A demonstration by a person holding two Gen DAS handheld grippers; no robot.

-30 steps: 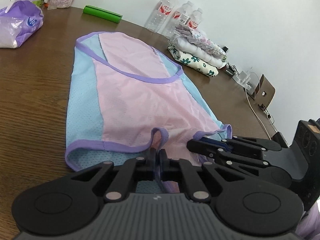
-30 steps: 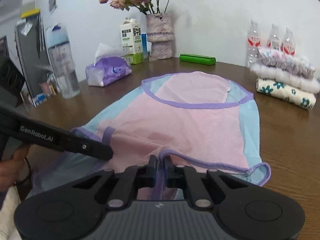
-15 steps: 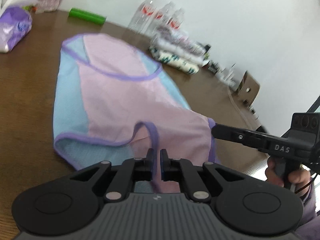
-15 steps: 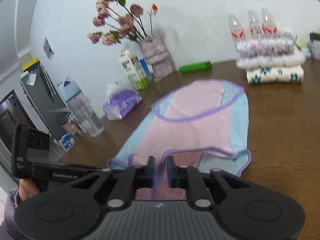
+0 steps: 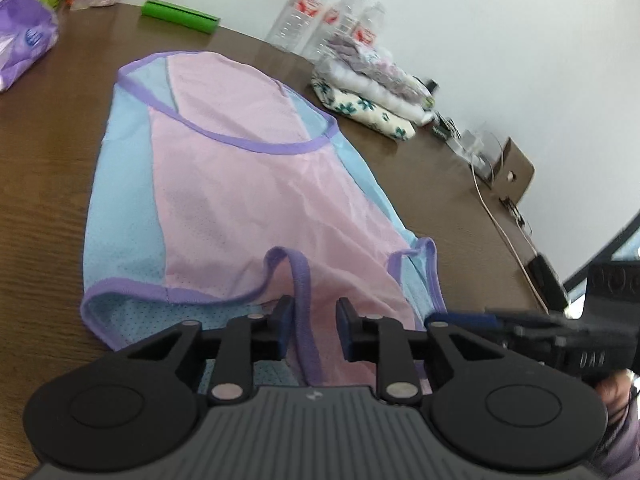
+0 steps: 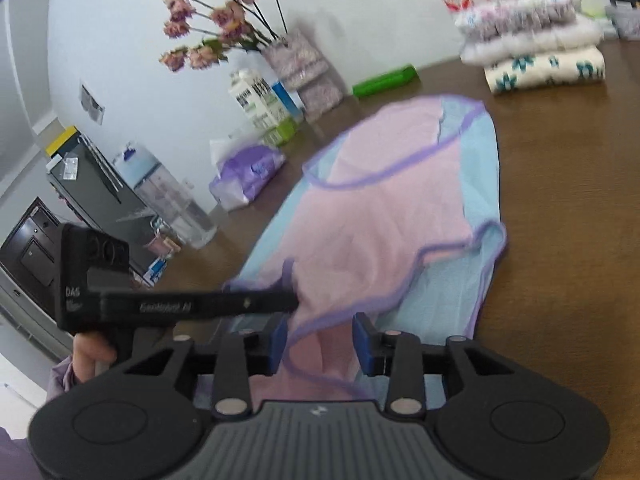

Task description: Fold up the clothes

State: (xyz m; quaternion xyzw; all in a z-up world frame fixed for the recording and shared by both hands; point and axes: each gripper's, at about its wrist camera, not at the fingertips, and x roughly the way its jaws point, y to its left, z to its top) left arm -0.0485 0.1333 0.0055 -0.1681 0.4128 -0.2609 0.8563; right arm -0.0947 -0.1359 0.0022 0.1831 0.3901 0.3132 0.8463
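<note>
Your left gripper (image 5: 311, 326) and right gripper (image 6: 320, 338) have just been opening; purple straps lie loose between the jaws. Pink-and-blue mesh vest (image 5: 248, 184) lies flat mid-frame on brown wooden surface (image 5: 44, 152).

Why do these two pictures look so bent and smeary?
Left wrist view: wide fisheye lens curves the table edge; the pink and blue garment is fairly sharp, the right gripper smeared. Right wrist view: tilted, motion-blurred throughout; folded stack and flowers soft, corners dark.
</note>
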